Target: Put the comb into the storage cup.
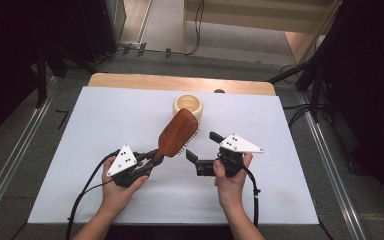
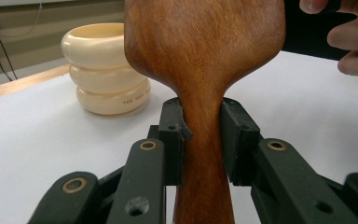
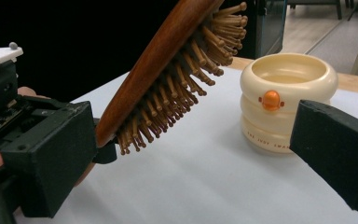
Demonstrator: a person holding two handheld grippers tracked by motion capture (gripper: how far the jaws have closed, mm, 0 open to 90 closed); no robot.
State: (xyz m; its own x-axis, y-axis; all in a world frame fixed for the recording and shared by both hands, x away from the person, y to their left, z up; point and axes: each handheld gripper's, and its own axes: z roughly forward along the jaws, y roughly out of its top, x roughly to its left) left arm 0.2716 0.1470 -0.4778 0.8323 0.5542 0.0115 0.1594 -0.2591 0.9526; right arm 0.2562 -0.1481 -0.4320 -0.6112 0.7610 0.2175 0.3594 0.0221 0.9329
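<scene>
Two grippers over white table (image 1: 105,115), left gripper (image 1: 152,161) pinching wooden hairbrush (image 1: 176,133) by its handle, brush raised just before cream cup (image 1: 189,106), right gripper (image 1: 203,146) spread wide, empty, beside bristles

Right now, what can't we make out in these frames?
- Hairbrush bristles: high view shows mostly its wooden back, which hides them.
- Brush handle end: in the left gripper view, cut off by the bottom edge; in the high view, covered by the left gripper.
- Cream cup lettering near its base: too small and blurred in both gripper views.
- Cup contents: the rim hides its bottom.
- Right gripper fingertips: cut off by the right gripper view's edges.
</scene>
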